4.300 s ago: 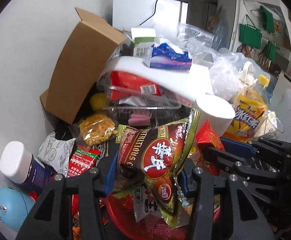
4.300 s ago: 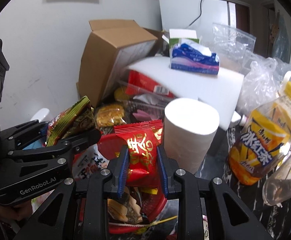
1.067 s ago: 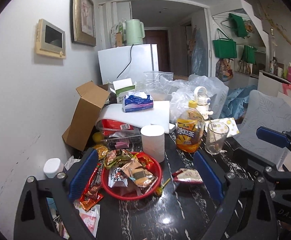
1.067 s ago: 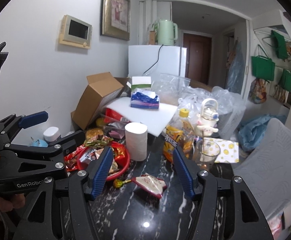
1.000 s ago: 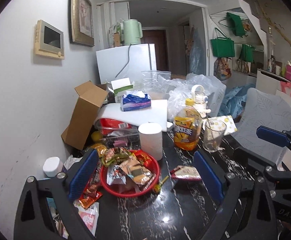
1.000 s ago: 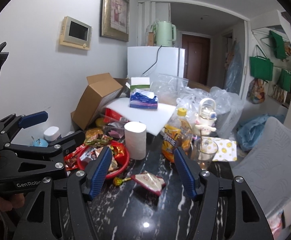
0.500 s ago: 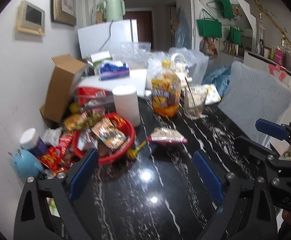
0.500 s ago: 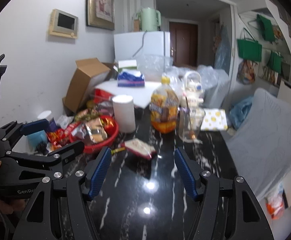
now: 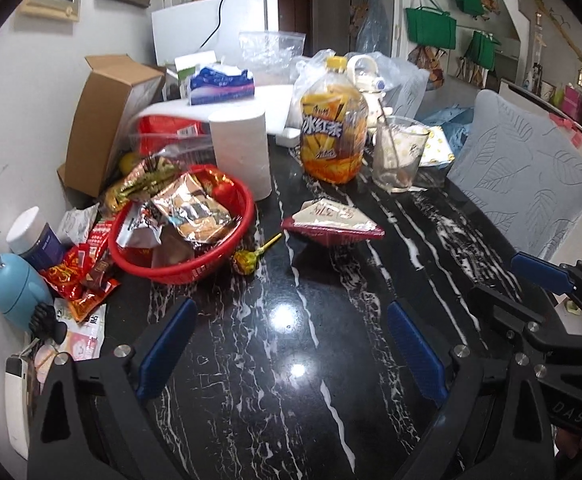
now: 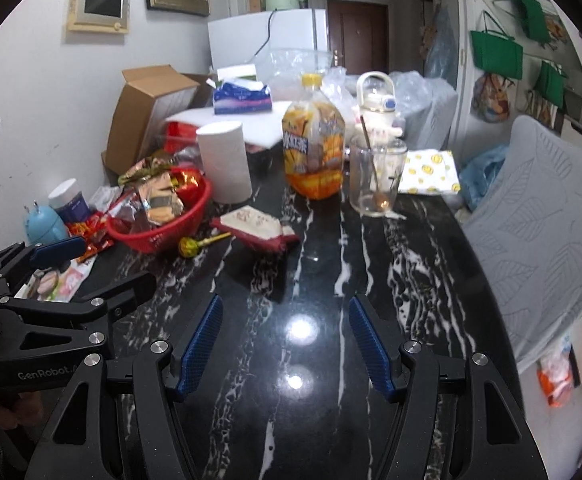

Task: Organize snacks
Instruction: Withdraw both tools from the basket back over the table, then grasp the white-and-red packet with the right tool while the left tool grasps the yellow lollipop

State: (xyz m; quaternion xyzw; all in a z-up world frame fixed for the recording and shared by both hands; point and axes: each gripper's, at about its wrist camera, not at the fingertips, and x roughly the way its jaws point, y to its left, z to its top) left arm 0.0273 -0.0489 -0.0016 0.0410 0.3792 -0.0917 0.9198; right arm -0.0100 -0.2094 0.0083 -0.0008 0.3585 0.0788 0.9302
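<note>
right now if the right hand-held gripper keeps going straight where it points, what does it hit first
Probably the bare black marble tabletop: the right hand-held gripper is open and angled down at it. The snack packet lies further on, left of that line.

Right claw agape, empty; snack packet beside red basket.

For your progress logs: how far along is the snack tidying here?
Done: several packets fill the red basket. In hand: nothing; the left gripper and right gripper are open and empty. Left: the lollipop, a packet on the table, and wrappers beside the basket.
</note>
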